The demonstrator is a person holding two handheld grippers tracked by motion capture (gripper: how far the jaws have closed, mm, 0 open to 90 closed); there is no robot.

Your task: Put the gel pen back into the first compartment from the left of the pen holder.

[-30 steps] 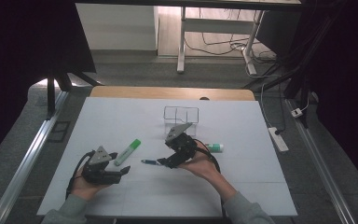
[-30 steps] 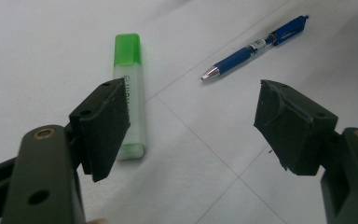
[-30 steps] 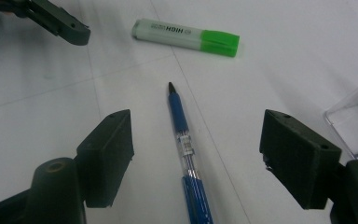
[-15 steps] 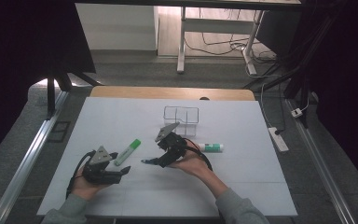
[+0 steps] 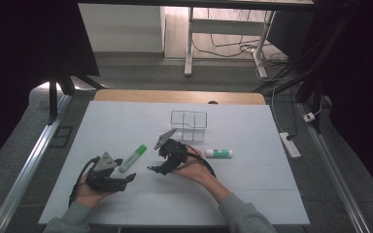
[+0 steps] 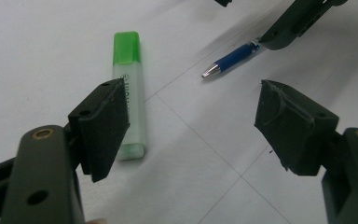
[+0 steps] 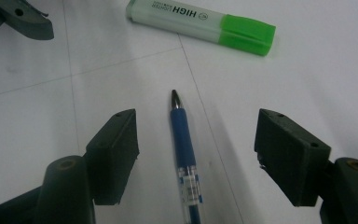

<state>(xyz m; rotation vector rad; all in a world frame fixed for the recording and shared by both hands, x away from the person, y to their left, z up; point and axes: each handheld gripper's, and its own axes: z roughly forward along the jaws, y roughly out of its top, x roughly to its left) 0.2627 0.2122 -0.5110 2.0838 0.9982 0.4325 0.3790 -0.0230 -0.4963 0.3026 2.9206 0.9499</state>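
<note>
Near the middle of the white desk (image 5: pixel 252 194), the right gripper (image 7: pixel 196 154) straddles a blue ballpoint pen (image 7: pixel 185 140), its jaws wide but just closing; pads not touching. Next, I judge: lower and clamp the barrel. The left gripper (image 6: pixel 191 126) rests wide and empty beside a green highlighter (image 6: pixel 129 88).

highlighter (image 5: pixel 132 158) lying flat | glue stick (image 5: pixel 219 153) lying flat | wire rack (image 5: pixel 189 124) upright, beyond both
</note>
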